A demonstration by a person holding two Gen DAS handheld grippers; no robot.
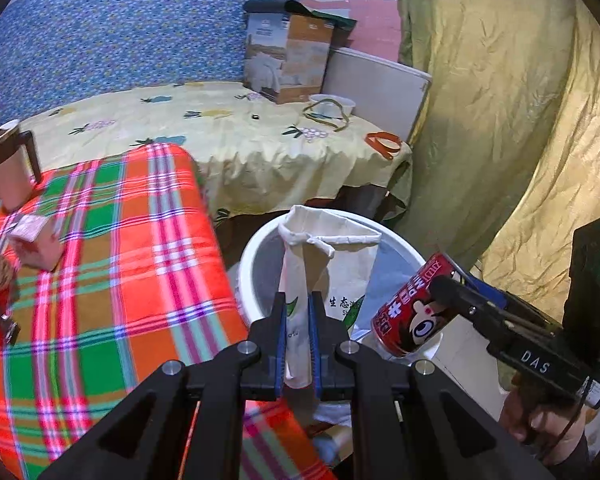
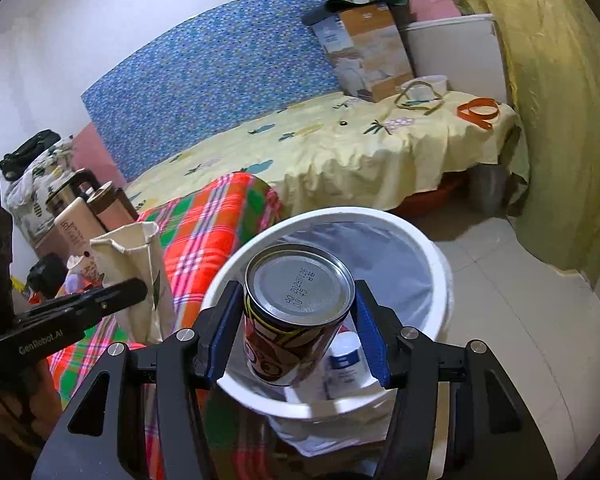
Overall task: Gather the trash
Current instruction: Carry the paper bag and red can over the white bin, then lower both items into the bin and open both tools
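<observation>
My left gripper (image 1: 298, 336) is shut on a cream paper bag (image 1: 332, 252) with green print, which hangs over the near side of a white bin (image 1: 247, 276). In the right wrist view the same bag (image 2: 140, 276) sits left of the bin, with the left gripper (image 2: 134, 292) on it. My right gripper (image 2: 296, 320) is shut on a red drink can (image 2: 300, 296), its silver base facing the camera, held over the bin's (image 2: 440, 264) mouth. From the left wrist view the can (image 1: 414, 312) shows tilted at the bin's right side. A white bottle (image 2: 344, 360) lies inside.
A plaid-covered table (image 1: 112, 280) stands left of the bin, with a brown mug (image 1: 8, 168) and small cartons (image 1: 36, 244) on it. Behind is a bed with a yellow sheet (image 1: 228, 136), a cardboard box (image 1: 288, 60) and a bowl (image 1: 332, 106). A green curtain (image 1: 500, 120) hangs at the right.
</observation>
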